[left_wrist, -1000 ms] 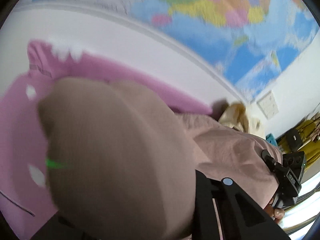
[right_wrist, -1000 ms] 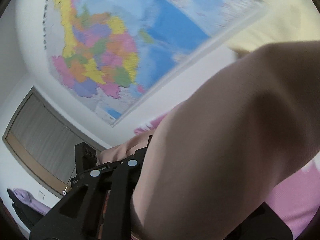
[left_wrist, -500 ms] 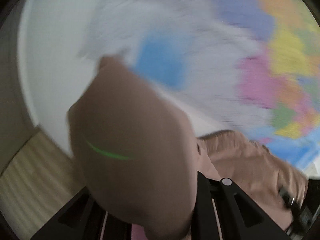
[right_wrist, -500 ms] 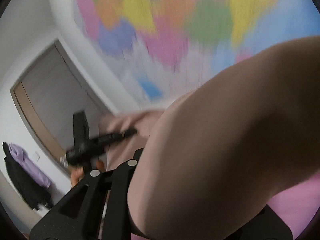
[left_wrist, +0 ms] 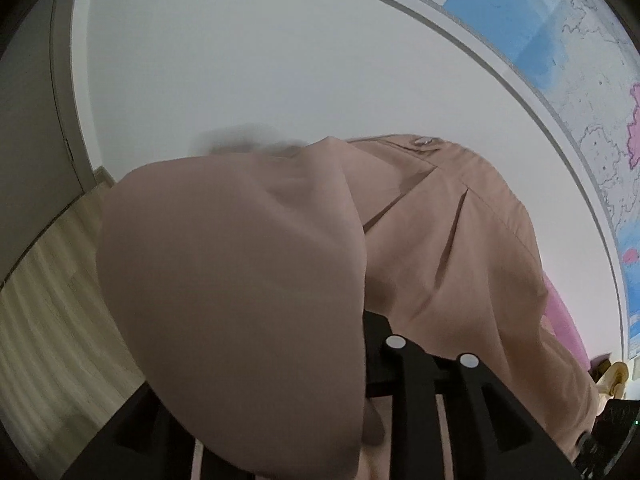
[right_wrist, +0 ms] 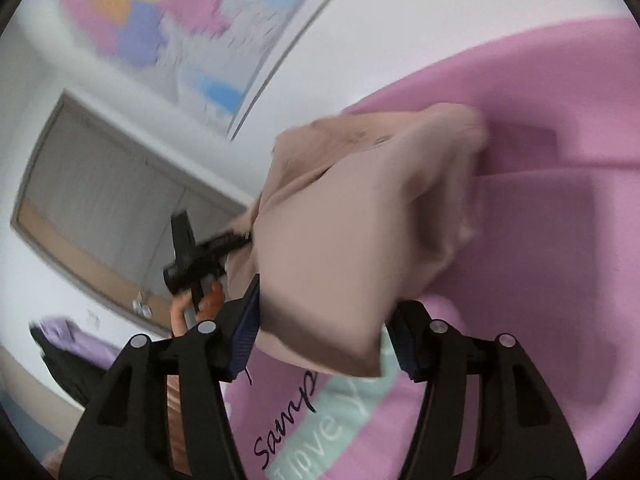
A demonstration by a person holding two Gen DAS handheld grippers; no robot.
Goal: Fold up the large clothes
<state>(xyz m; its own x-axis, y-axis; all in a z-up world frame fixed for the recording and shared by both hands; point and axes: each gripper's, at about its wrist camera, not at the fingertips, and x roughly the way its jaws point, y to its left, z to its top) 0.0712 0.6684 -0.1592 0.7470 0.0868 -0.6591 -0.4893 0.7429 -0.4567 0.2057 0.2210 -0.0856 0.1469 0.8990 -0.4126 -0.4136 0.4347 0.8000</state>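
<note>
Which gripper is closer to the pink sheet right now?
Right. The right gripper sits low over the pink sheet, with the garment between its jaws. The left gripper is raised off to the side, toward the wall, at the garment's other end.

Both black two-finger grippers raised, each clamped on fabric

The right black gripper (right_wrist: 320,340) has its blue-padded fingers (right_wrist: 244,328) spread around a thick bunch; the left black gripper (right_wrist: 208,248), gripped by a bare hand (right_wrist: 188,308), pinches a hem, its fingertips covered in its own view.
</note>
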